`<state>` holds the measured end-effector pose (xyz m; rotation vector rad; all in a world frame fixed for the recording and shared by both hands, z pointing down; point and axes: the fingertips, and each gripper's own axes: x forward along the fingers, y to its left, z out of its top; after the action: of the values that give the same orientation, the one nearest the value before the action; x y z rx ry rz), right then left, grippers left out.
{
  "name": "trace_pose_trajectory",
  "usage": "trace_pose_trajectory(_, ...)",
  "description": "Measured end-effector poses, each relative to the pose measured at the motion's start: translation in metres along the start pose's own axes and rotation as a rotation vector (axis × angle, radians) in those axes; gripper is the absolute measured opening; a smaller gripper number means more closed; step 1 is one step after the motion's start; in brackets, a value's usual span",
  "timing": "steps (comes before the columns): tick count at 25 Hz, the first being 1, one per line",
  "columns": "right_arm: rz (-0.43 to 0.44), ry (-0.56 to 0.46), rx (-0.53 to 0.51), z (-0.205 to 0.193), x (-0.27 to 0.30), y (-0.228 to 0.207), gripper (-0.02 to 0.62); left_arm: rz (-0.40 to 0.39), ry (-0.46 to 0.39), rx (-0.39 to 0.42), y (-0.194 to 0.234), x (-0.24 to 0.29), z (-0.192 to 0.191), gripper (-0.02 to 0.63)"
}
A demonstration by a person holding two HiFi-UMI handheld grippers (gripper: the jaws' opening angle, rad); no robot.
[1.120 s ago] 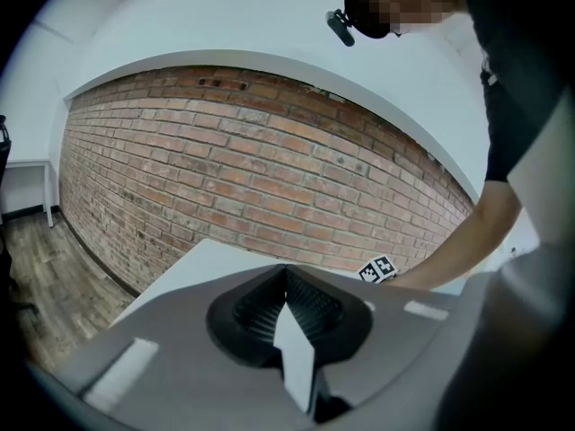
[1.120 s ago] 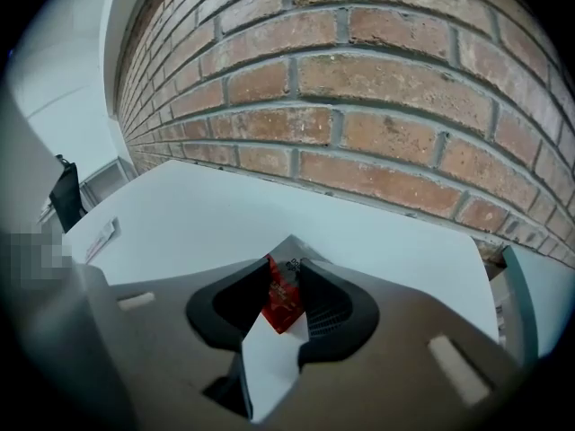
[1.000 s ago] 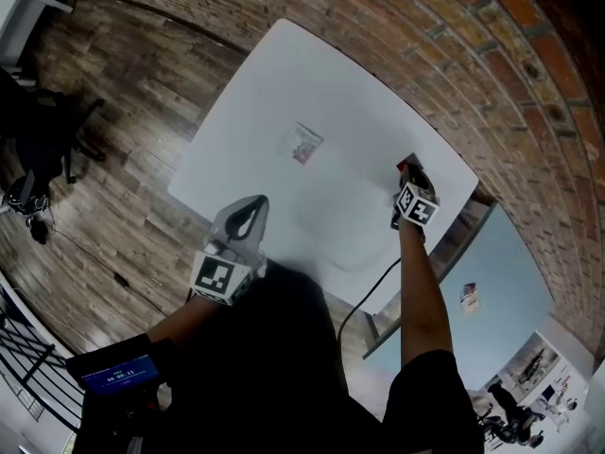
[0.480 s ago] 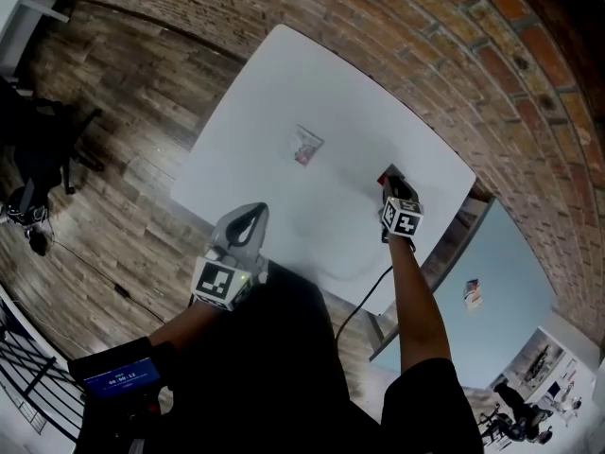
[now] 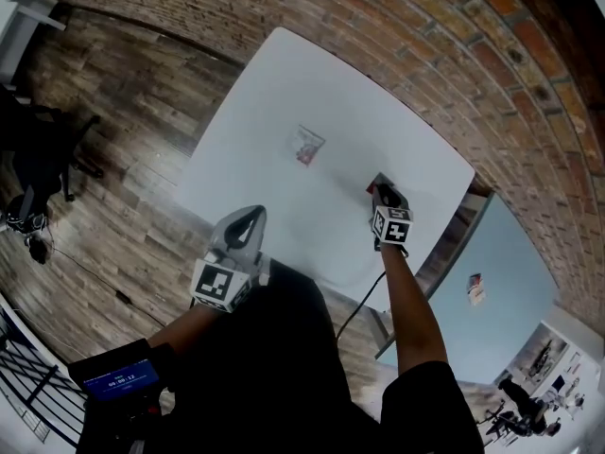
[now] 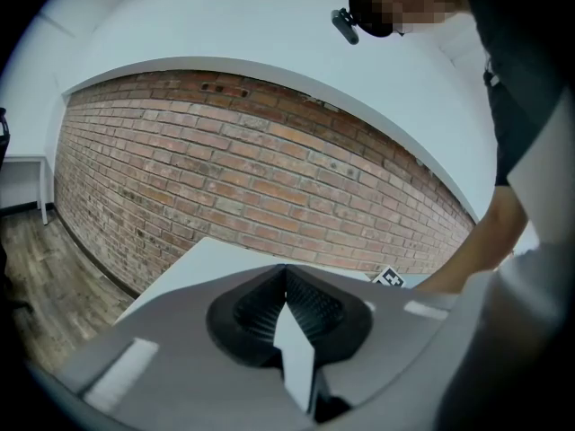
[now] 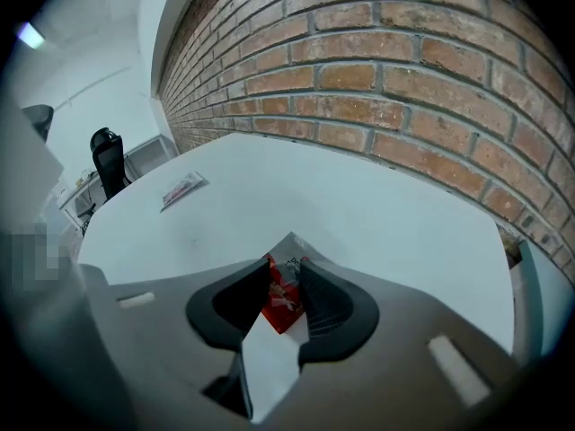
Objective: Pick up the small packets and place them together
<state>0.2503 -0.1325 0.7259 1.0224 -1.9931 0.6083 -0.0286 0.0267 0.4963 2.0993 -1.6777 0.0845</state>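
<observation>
Red glossy foil shows between the ribbed black pads of your right gripper (image 5: 380, 189), clamped on a small crinkled packet (image 7: 281, 300) that it has carried from the white table's (image 5: 274, 83) right edge toward the middle. That brings it nearer the flat second packet (image 5: 305, 146) lying on the smooth tabletop, so the joining looks well under way; your left gripper (image 5: 248, 218) hangs closed and empty at the near edge.

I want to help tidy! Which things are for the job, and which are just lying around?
For the job: small red-and-white packet gripped in the right claw; small flat packet lying on the white table.
Just lying about: black office chair; pale blue table nearby.
</observation>
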Motion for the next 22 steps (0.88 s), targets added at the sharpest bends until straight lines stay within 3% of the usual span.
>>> trace_pose_trajectory(19, 0.053, 0.001, -0.074, 0.03, 0.025, 0.068, 0.107, 0.038, -0.033, -0.011, 0.024, -0.023, 0.007, 0.0)
trace_pose_trajectory(22, 0.057, -0.002, -0.068, 0.033, 0.029, 0.078, 0.107, 0.056, -0.031, 0.017, 0.034, -0.028, 0.005, 0.0)
